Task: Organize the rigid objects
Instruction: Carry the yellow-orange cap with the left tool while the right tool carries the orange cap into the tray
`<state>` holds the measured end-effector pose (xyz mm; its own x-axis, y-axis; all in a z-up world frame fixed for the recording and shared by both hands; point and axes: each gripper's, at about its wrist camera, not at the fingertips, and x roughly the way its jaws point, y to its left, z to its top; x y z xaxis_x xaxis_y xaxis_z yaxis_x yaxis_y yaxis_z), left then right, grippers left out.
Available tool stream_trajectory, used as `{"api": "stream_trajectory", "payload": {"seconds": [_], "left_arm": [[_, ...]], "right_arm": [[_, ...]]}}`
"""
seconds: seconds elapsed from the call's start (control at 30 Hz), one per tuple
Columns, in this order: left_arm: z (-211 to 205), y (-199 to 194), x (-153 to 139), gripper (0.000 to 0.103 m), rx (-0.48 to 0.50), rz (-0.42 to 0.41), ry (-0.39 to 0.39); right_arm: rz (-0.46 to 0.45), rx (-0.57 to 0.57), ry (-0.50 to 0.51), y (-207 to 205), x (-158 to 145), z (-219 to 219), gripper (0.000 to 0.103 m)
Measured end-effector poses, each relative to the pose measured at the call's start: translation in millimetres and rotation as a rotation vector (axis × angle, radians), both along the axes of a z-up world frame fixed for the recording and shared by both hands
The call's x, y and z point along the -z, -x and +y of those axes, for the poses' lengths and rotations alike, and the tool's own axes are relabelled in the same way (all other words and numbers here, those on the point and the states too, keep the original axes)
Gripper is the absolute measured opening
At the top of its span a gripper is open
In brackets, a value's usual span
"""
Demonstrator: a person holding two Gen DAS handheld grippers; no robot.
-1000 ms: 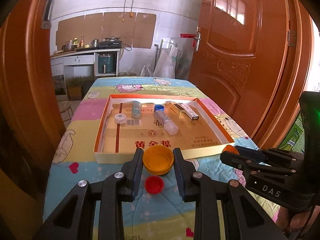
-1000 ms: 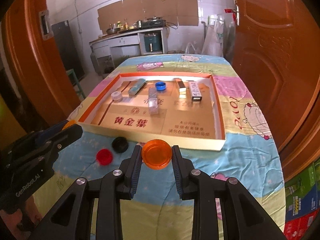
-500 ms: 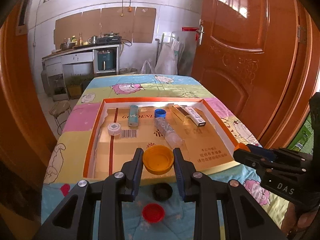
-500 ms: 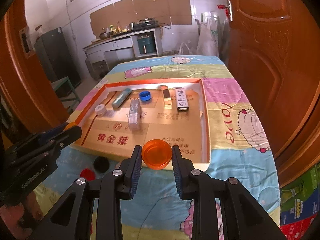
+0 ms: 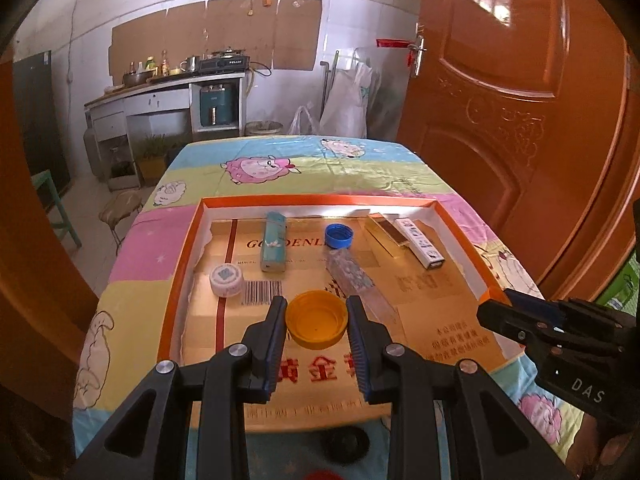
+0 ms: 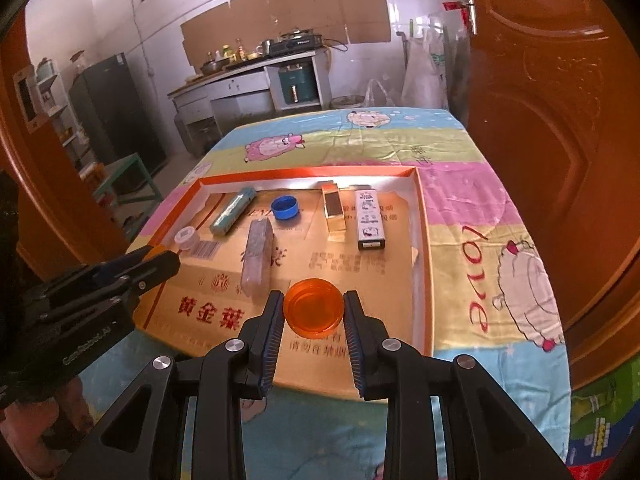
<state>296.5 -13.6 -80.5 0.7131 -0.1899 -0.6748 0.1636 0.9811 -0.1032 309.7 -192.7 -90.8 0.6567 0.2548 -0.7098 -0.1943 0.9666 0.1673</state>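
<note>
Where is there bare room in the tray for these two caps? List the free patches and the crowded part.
Free: the tray floor near the front wall, right of the clear box and below the white carton; also the front-left corner below the white cap. Crowded: the back row, with the teal box, blue cap and gold box.

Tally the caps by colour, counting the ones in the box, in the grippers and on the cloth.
Yellow cap: 1
Orange cap: 1
Blue cap: 1
White cap: 1
Black cap: 1
Red cap: 1
Total: 6
</note>
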Motion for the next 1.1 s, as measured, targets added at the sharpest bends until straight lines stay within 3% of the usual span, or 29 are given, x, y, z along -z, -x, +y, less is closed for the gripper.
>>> {"api": "stream_trajectory", "payload": {"seconds": [0.5, 1.1], "left_arm": [[-1, -52, 25, 0.030, 0.000, 0.066, 0.022], [-1, -60, 46, 0.030, -0.010, 0.089, -0.026]], "right_arm": [[0.022, -0.013, -0.044, -58, 15, 12, 0.030], [0.064, -0.020, 0.011, -76, 42, 19, 0.030]]}}
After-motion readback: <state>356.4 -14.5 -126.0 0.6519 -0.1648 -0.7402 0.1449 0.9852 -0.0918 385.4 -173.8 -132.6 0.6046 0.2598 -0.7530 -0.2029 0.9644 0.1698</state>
